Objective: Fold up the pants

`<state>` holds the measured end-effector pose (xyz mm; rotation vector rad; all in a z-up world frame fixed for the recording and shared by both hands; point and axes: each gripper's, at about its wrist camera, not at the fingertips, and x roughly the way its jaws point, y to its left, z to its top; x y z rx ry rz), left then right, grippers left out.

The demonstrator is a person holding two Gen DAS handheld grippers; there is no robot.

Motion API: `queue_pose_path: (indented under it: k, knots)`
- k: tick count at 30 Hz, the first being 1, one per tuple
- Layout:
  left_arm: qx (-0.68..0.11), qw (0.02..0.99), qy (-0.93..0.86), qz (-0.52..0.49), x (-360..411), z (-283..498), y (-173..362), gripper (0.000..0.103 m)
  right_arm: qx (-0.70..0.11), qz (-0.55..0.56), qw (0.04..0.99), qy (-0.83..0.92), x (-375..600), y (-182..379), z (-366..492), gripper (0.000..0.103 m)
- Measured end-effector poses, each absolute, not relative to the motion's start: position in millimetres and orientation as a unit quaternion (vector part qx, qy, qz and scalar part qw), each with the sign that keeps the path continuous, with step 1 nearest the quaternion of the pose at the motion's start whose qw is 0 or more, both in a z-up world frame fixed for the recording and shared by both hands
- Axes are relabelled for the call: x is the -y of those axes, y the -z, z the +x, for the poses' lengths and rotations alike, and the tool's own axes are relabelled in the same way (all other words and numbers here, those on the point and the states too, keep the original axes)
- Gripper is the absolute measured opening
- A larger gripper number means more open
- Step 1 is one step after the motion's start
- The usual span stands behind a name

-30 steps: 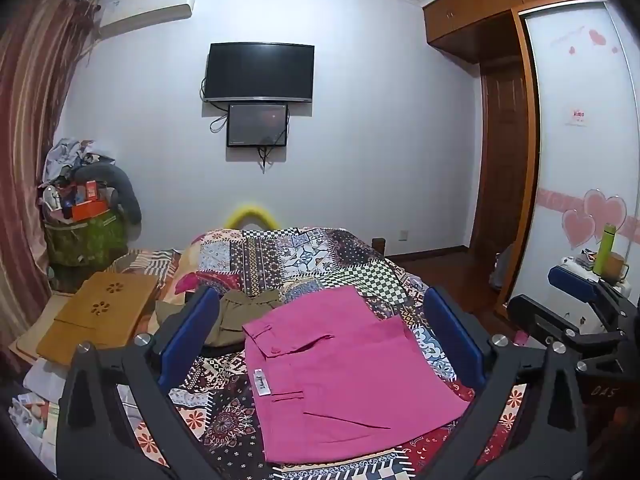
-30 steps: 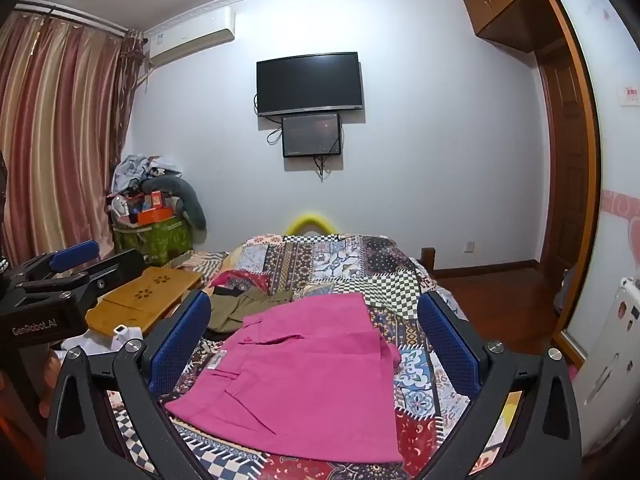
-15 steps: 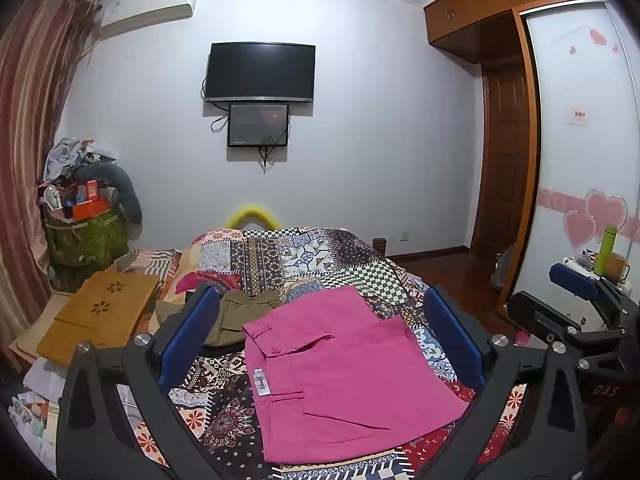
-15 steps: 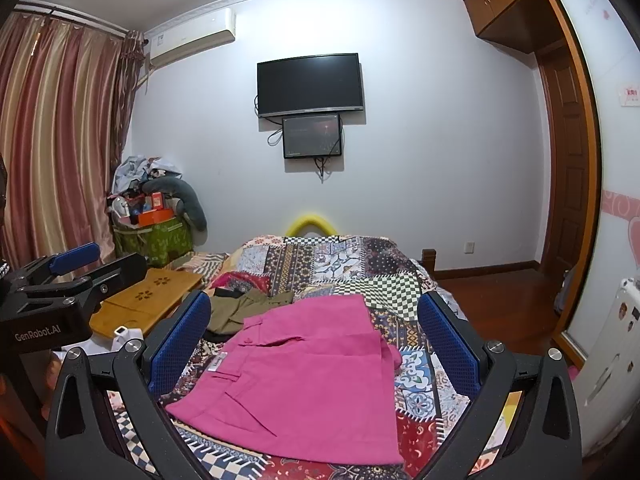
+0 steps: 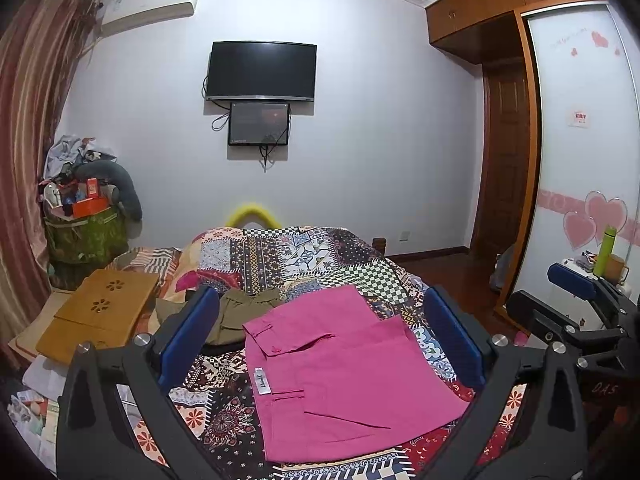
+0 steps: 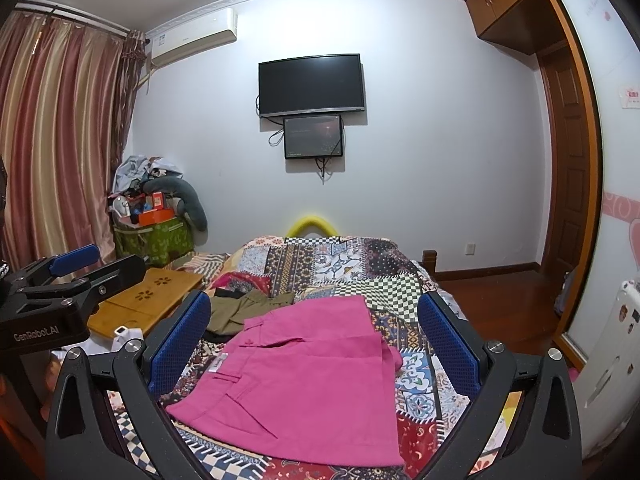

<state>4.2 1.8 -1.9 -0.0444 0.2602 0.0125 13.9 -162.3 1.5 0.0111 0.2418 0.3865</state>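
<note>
**Pink pants folded on bed, both grippers held above, empty**

Pink pants (image 5: 340, 380) lying folded in a compact block on patchwork bedspread (image 5: 288, 252), near the foot end, closest to both cams. Waistband w/ white label toward left side; top layer shorter than bottom layer, so a step shows along far edge. Same pants (image 6: 304, 384) in right wrist view, lying flat, a small lump of fabric sticking out at right edge.

Left gripper (image 5: 320, 344) hovering over pants, blue-padded fingers (image 5: 188, 336) spread wide, nothing between them, no contact w/ fabric. Right gripper (image 6: 312, 340) likewise above pants, fingers (image 6: 448, 344) spread wide, holding nothing. Each gripper visible in the other's cam: right one at far right of left view, left one at far left of right view, well apart.

Olive-green garment (image 5: 240, 312) crumpled just behind pants, touching or nearly touching far-left corner; can't tell which. Wooden lap tray (image 5: 100, 316) w/ flower cutouts at left of bed. Green bin (image 5: 86, 240) piled w/ clutter in left corner by striped curtain (image 6: 52, 152). On far wall: black TV (image 5: 260, 70), smaller screen (image 5: 259, 123) just under it, AC unit (image 6: 192, 38) up left. Yellow curved thing (image 5: 252, 214) behind far end of bed. Wooden door (image 5: 504, 160) and wardrobe w/ pink hearts (image 5: 592, 216) at right.
</note>
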Motion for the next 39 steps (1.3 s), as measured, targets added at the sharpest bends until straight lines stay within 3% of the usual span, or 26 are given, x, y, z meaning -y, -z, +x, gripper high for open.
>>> queue_pose_path:
  k: [39]
  knots:
    - [-0.13,0.991,-0.004,-0.019,-0.8,4.0,2.9,0.103,-0.128,0.005,0.973,-0.193,161.7,-2.8,19.4,0.103]
